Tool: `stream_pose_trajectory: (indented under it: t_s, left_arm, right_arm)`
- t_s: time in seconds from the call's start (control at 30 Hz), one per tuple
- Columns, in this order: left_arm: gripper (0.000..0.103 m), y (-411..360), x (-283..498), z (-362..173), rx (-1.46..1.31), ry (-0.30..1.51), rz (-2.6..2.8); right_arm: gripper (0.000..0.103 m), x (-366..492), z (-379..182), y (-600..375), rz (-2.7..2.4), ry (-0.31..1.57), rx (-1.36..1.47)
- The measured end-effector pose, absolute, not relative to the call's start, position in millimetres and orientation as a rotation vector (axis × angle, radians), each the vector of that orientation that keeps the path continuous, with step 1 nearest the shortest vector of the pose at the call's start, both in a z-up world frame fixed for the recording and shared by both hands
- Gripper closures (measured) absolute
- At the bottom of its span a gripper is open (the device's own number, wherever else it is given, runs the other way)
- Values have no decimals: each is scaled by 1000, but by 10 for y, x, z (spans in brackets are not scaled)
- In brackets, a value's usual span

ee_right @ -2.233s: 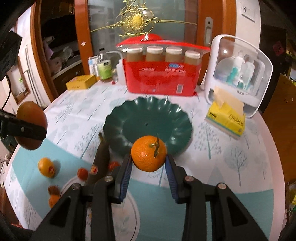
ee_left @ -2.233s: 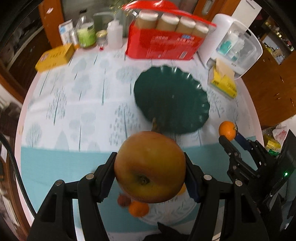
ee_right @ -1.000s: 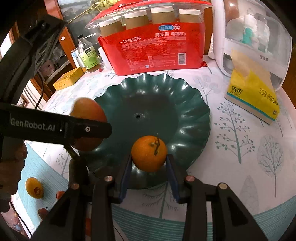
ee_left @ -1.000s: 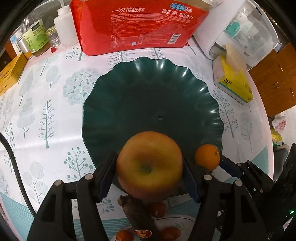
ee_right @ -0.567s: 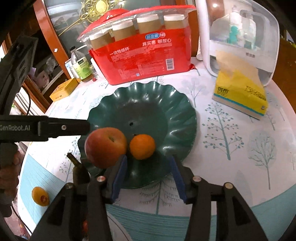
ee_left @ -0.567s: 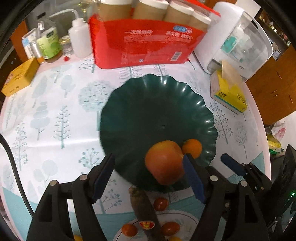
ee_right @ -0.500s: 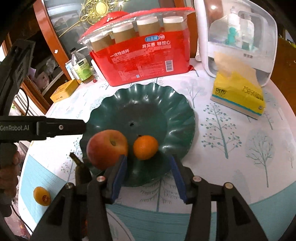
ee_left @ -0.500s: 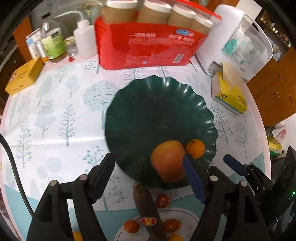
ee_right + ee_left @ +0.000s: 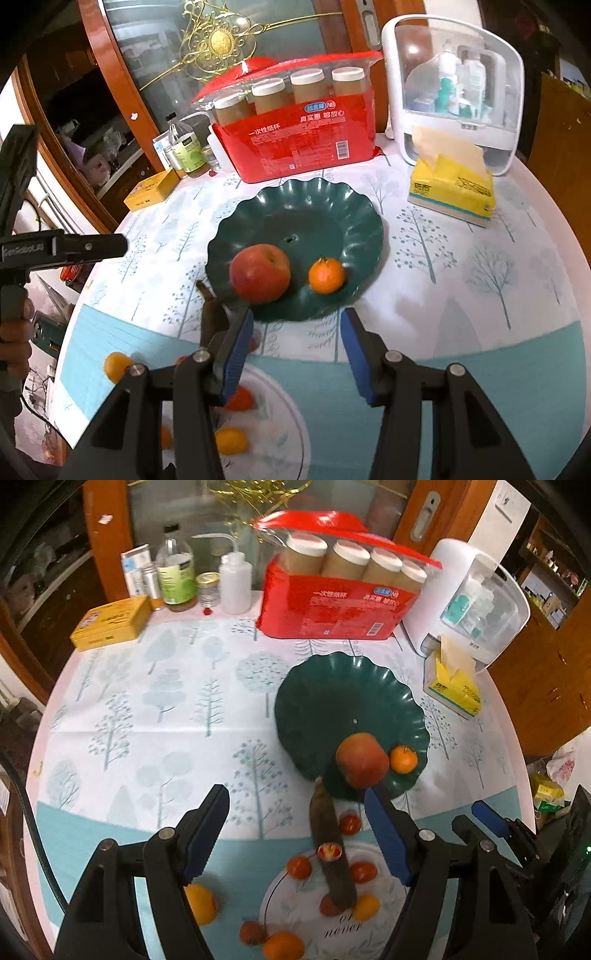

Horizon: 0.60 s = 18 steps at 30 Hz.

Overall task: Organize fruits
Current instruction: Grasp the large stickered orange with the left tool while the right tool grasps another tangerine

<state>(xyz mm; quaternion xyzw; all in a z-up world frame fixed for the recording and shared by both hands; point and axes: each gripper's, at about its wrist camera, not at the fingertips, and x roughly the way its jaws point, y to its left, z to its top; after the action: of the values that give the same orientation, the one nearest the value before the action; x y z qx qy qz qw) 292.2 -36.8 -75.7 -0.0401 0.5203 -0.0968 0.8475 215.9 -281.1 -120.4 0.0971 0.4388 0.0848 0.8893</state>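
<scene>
At the counter's [image 9: 155,716] far edge stand a red pack of paper cups [image 9: 334,605], a squeeze bottle [image 9: 234,585], a yellow tin [image 9: 110,622] and a yellow tissue box [image 9: 452,188].

An apple [image 9: 259,273] and tangerine [image 9: 326,275] lie side by side in the dish [image 9: 325,210].

The left tool's black arm [image 9: 122,897] covers part of a small orange fruit [image 9: 202,904]. The right tool's arm [image 9: 199,402] hides much of the dark elongated fruit [image 9: 212,317] and the small red fruits near it, perhaps tomatoes. Print on the yellow flat box [image 9: 110,622] is too small to read.
</scene>
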Motion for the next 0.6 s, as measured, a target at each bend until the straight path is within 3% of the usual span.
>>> stream_pose_trajectory:
  t_s: [0.6]
  left_arm:
    - [28, 441, 2049, -665, -111, 1084, -193]
  right_arm:
    - [53, 1172, -1220, -2578, 87, 943, 361]
